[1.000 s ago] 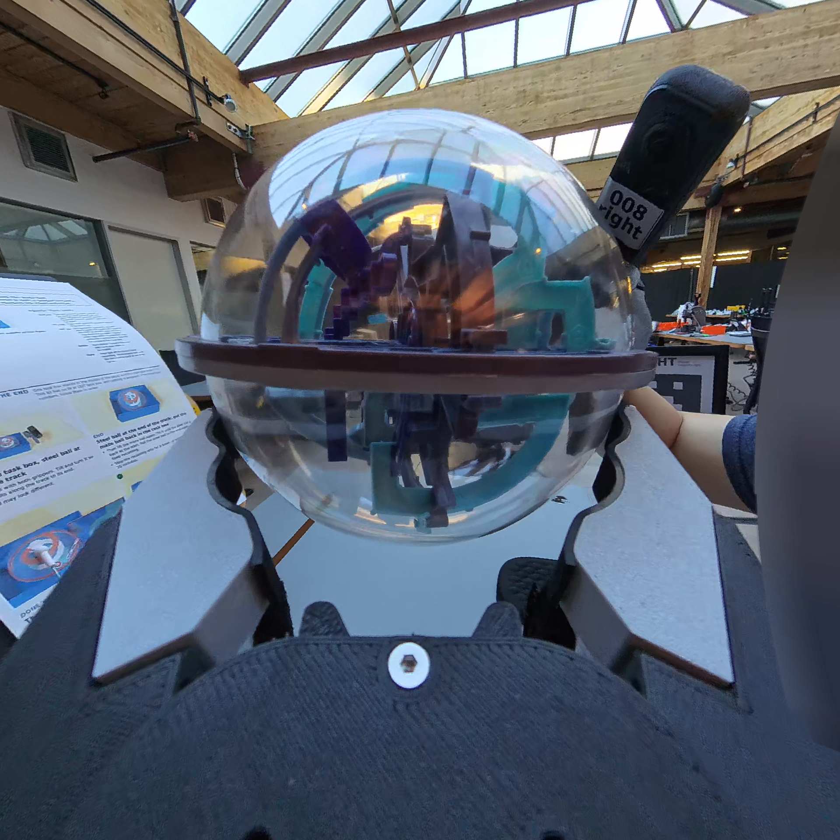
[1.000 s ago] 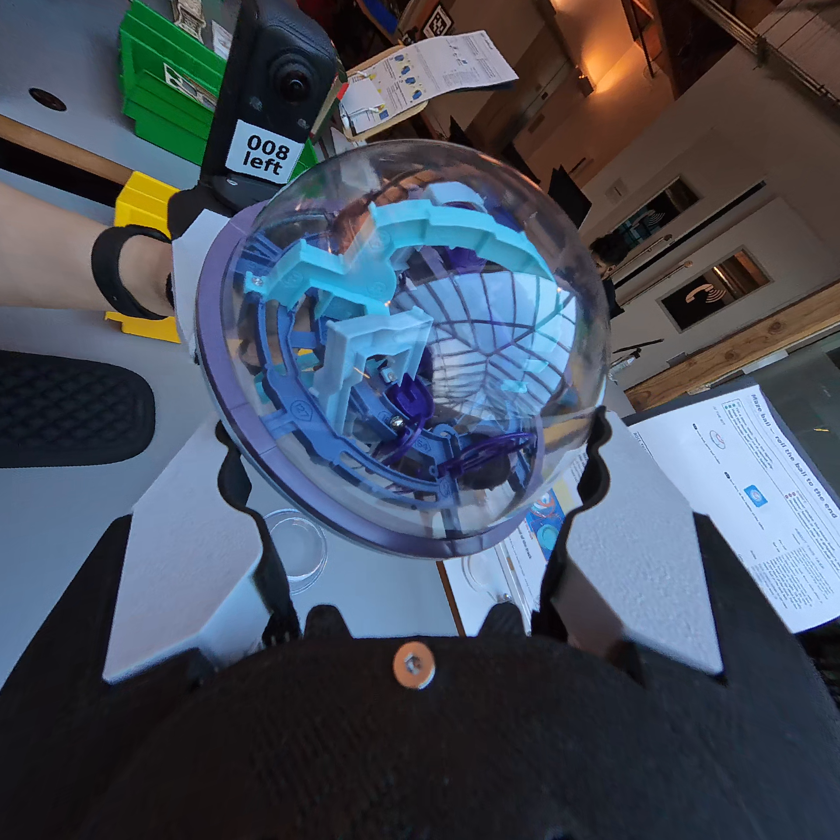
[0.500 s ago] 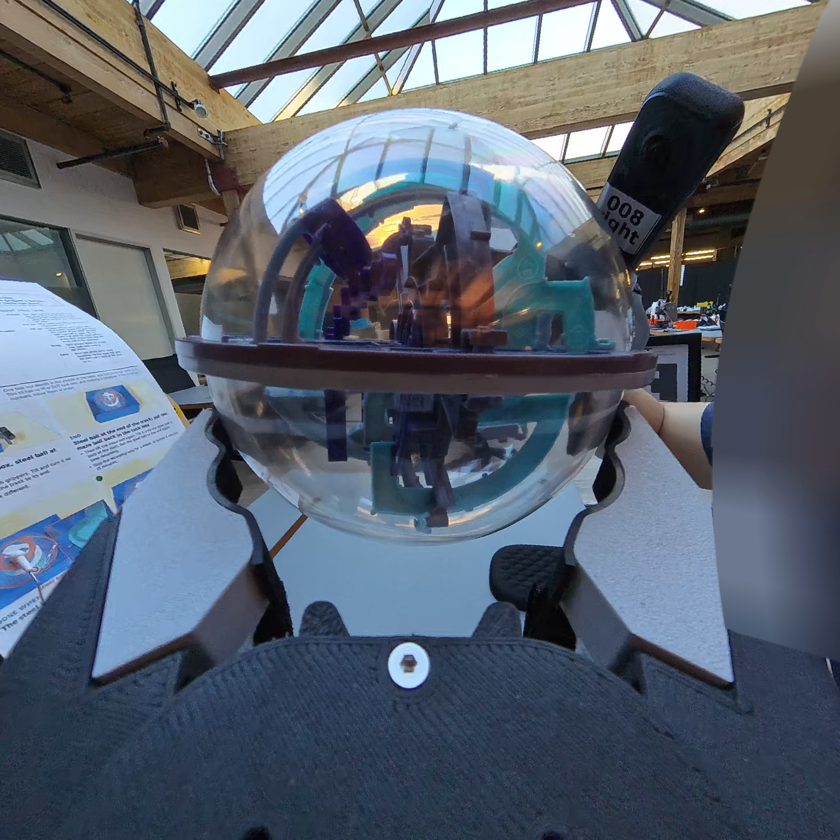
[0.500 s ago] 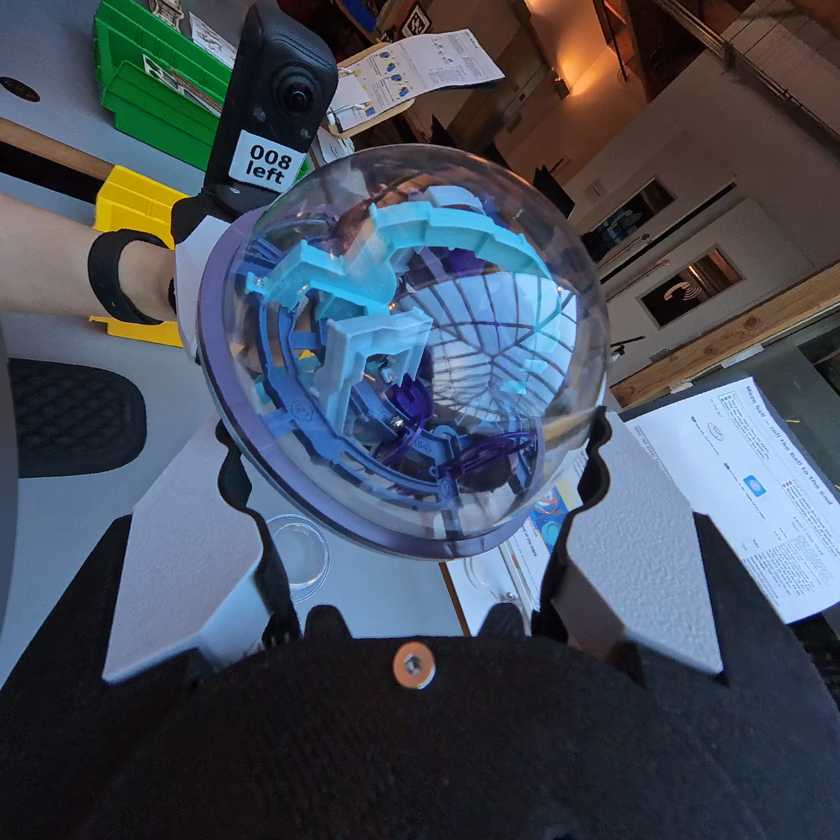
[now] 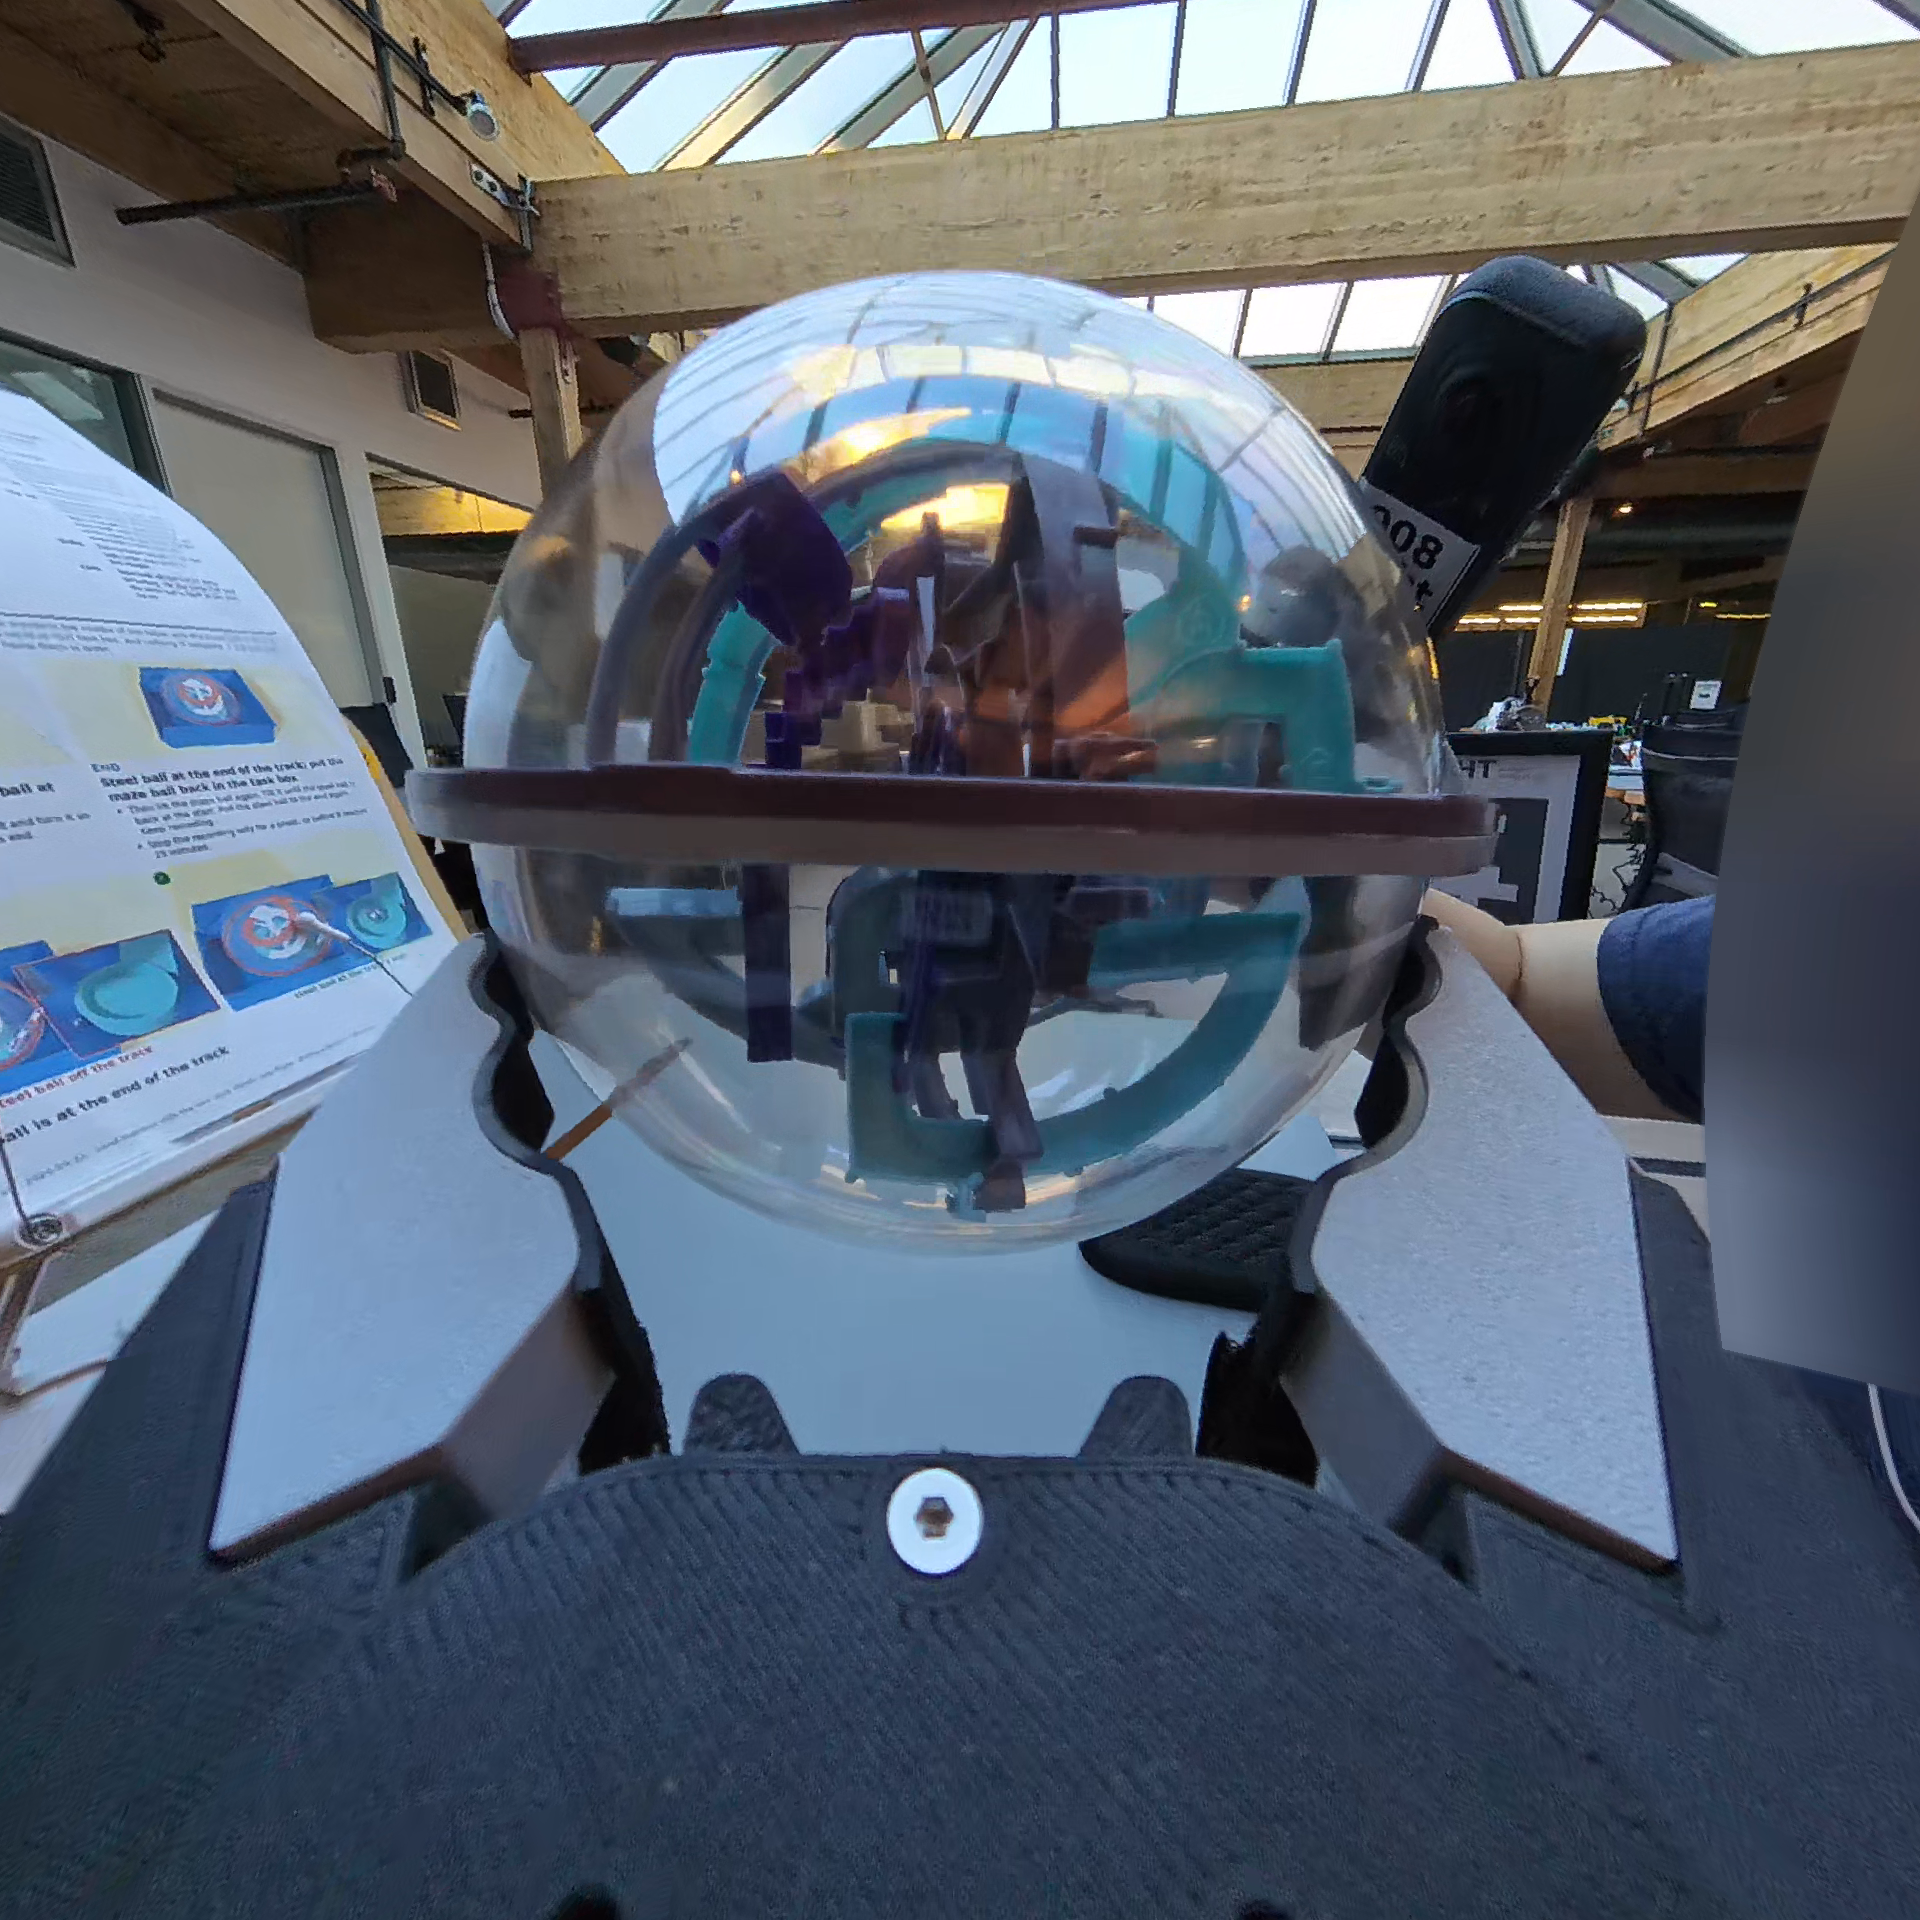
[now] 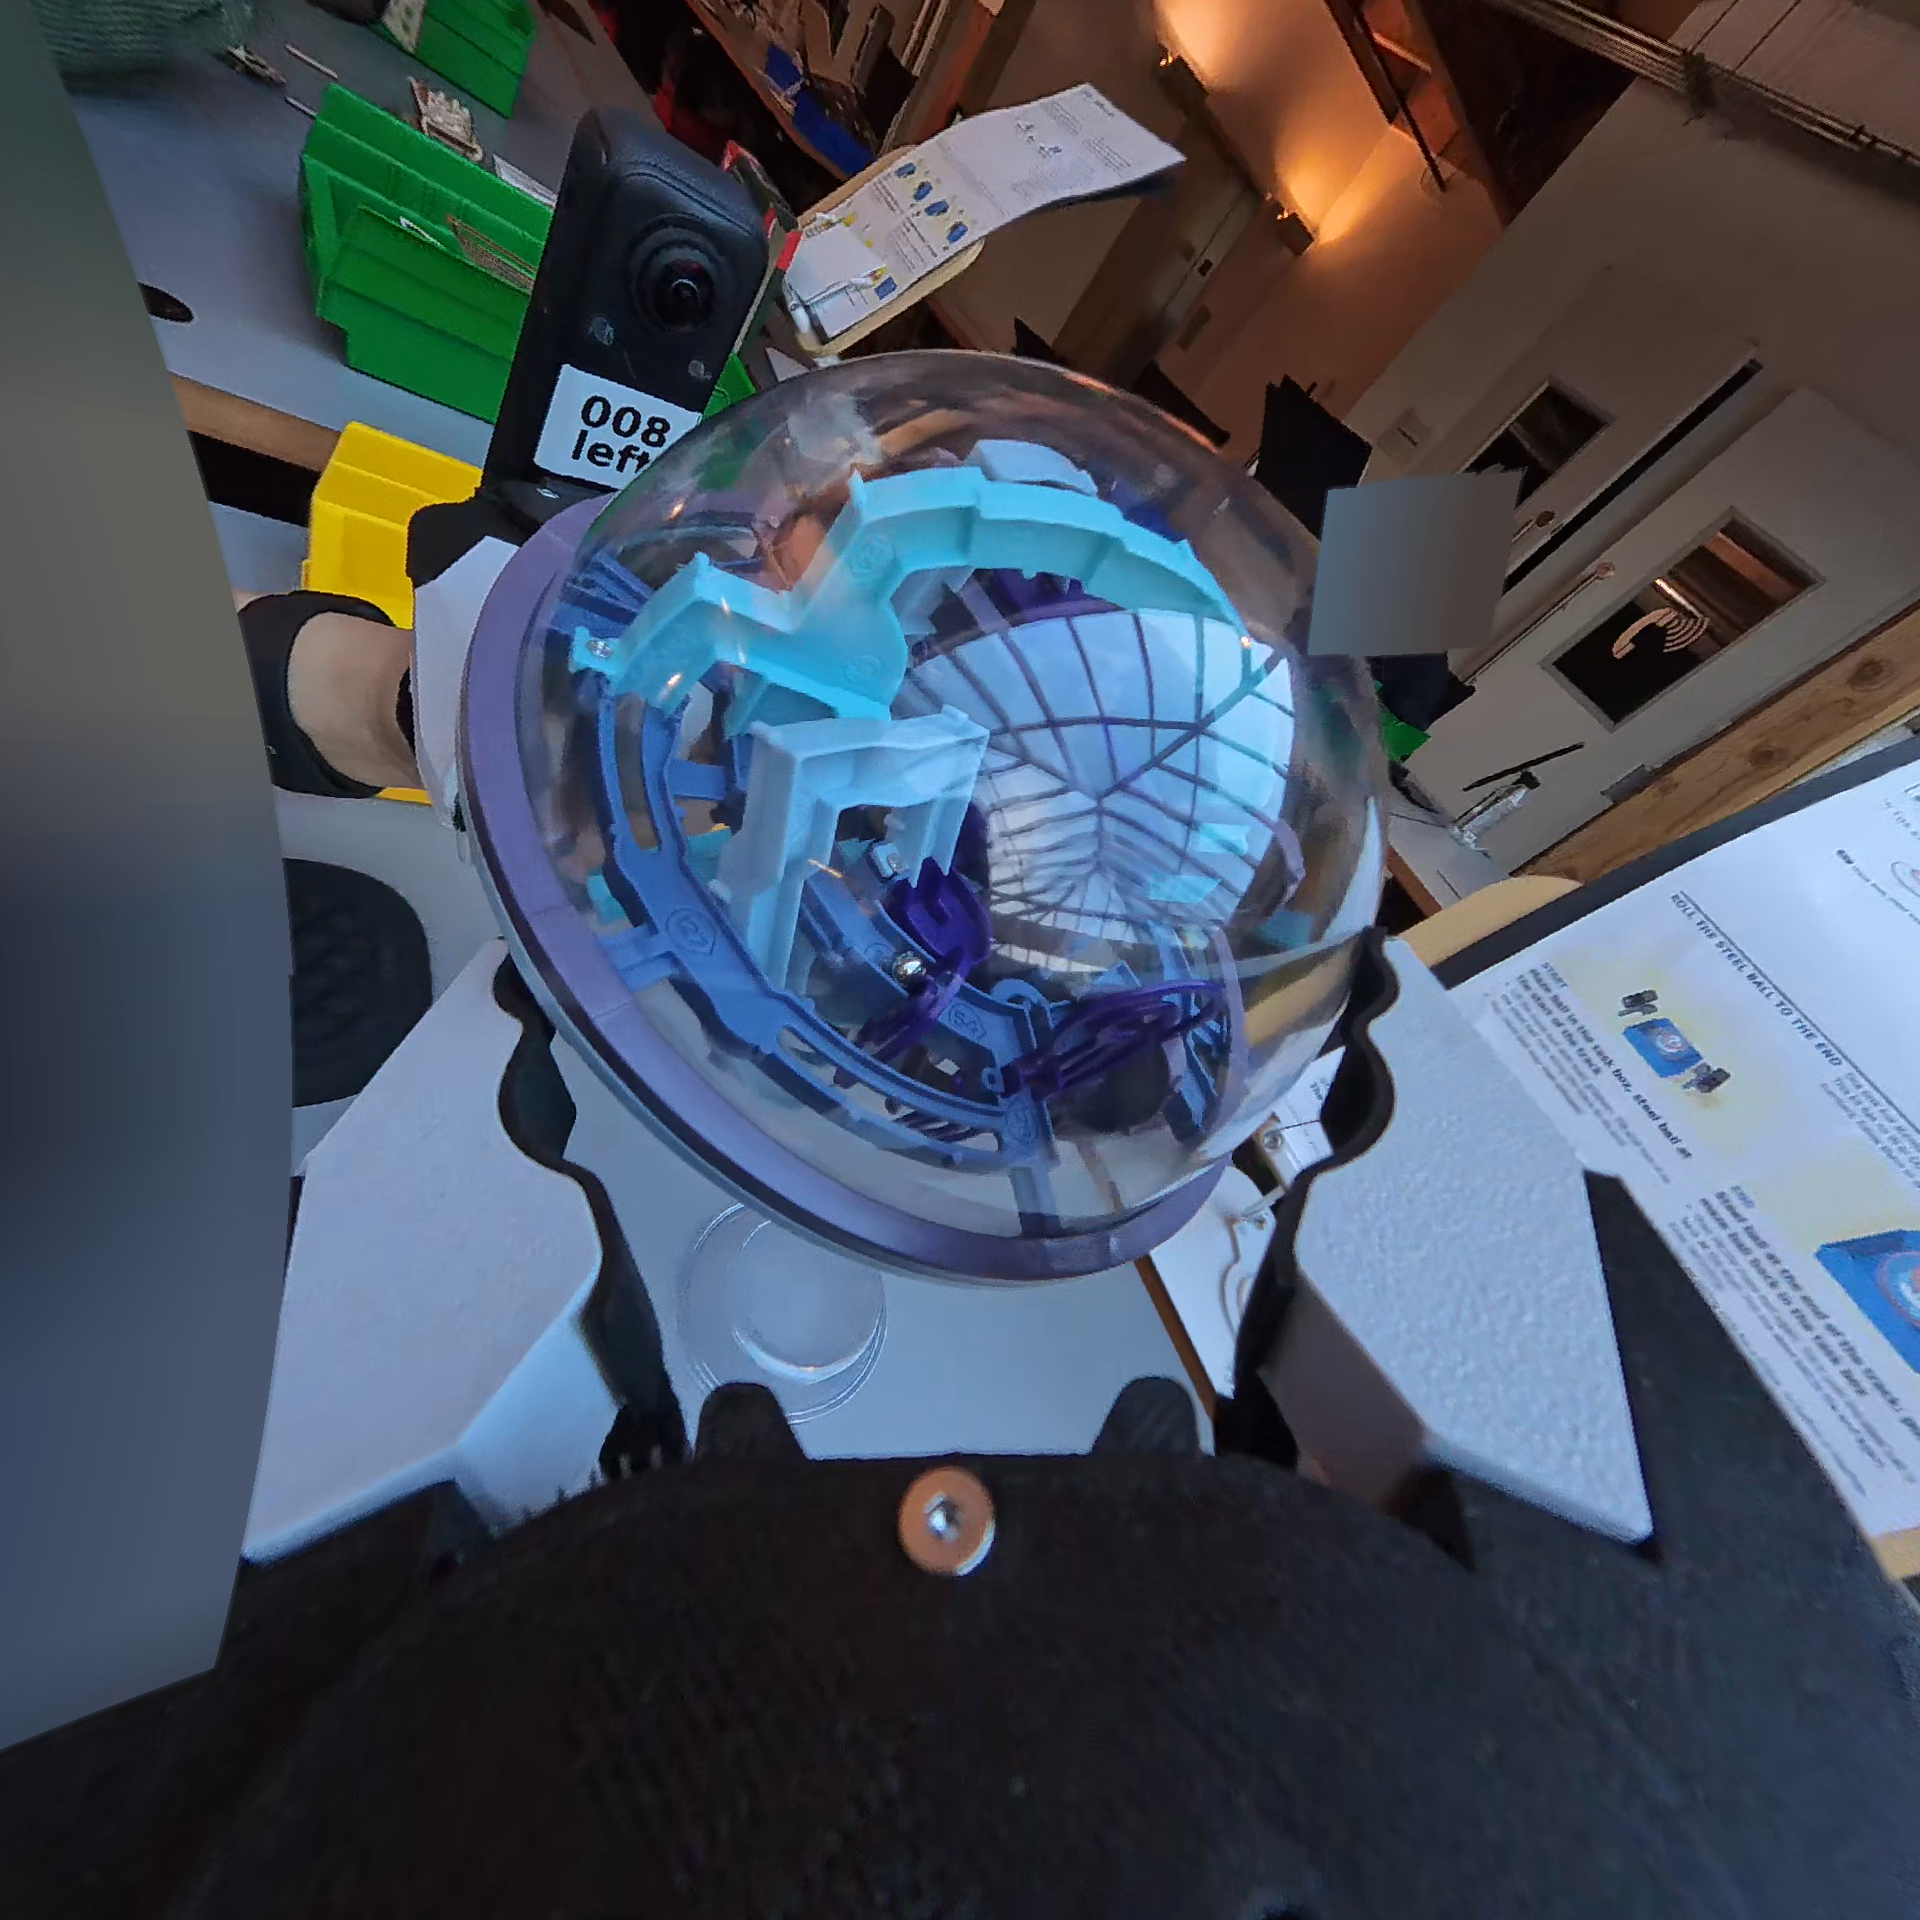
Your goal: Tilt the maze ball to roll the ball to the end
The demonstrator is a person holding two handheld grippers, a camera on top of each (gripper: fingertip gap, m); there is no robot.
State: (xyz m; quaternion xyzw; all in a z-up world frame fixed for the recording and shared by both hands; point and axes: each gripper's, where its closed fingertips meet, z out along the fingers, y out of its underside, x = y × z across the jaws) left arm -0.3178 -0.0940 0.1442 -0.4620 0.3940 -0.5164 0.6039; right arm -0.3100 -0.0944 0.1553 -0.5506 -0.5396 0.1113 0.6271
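Observation:
The maze ball [image 5: 945, 769] is a clear sphere with a dark rim band and blue, teal and purple tracks inside. It is held in the air between both grippers. My left gripper [image 5: 945, 997] is shut on its lower half, one finger on each side, with the rim band level. My right gripper [image 6: 940, 987] is shut on the maze ball [image 6: 925, 821] from another side, with the rim tilted. The small steel ball [image 6: 911, 968] sits on a blue track beside a purple piece. The other gripper's camera shows behind the sphere in the left wrist view [image 5: 1496, 436] and in the right wrist view [image 6: 634, 322].
Instruction sheets stand to the left [image 5: 156, 831] and right [image 6: 1714, 1091]. A clear round dish [image 6: 779, 1320] lies on the grey table below the sphere. Green bins [image 6: 416, 260], a yellow bin [image 6: 364, 509] and a black mat [image 6: 353, 977] lie beyond. A person's forearm [image 5: 1538, 987] is at the right.
Both grippers have turned together with the maze ball, so the backgrounds slid sideways. The steel ball stays at the same spot on its track. Both grips are unchanged.

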